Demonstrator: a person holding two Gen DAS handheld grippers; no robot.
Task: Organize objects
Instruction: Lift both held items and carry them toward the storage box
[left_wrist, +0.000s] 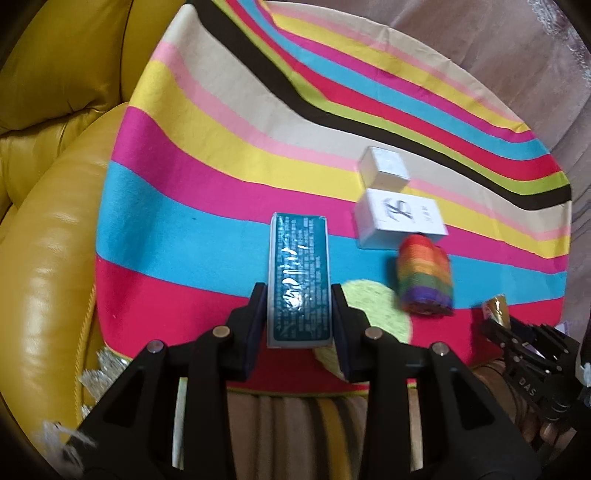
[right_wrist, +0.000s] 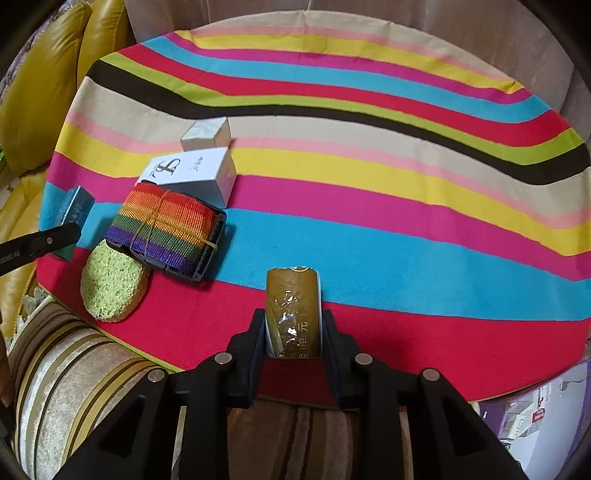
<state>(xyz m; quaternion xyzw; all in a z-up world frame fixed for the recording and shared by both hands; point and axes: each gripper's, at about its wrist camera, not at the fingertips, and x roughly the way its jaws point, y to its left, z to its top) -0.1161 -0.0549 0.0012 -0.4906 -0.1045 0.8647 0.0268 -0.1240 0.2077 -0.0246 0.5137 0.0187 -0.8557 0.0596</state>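
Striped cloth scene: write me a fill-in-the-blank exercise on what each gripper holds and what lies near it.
1. The left gripper is shut on a ____ box.
2. The right gripper is shut on a ____ packet.
3. The rainbow strap roll partly rests on the green ____.
4. The two white boxes stand on the ____ cloth.

Missing words: teal; gold; sponge; striped

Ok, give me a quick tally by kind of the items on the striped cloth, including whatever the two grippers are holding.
White boxes: 2, the logo box and the smaller box behind it
Teal box: 1, in the left gripper
Gold pack: 1, in the right gripper
Rainbow strap roll: 1
Green sponge: 1
Total: 6
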